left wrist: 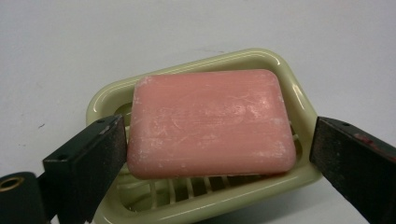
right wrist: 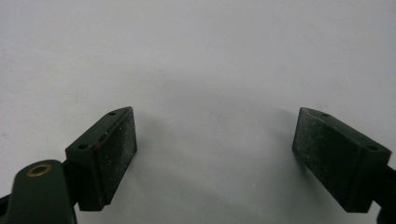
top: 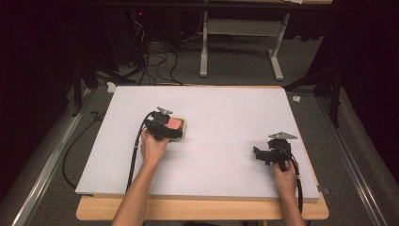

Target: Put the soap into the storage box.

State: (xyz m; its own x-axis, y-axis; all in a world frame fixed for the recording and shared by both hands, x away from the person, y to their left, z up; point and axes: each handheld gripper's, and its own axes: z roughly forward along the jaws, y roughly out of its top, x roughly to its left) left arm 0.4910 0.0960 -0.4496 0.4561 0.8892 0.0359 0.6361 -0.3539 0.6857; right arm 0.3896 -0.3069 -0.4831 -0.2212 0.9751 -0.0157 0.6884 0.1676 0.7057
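My left gripper sits over a pink soap bar. The soap lies in a pale green soap dish, a bit left of the middle of the table. My left gripper's jaws stand apart on both sides of the soap. The left jaw is right at the soap's edge, and the right jaw has a gap, so nothing is squeezed.

My right gripper is wide open and holds nothing. It hangs over bare board near the right side, well apart from the soap.

I work on a big white board. It lies on a wooden table that peeks out at the near edge. The floor is grey carpet. The room behind is dark, with black cables on the floor and a white table frame farther back.
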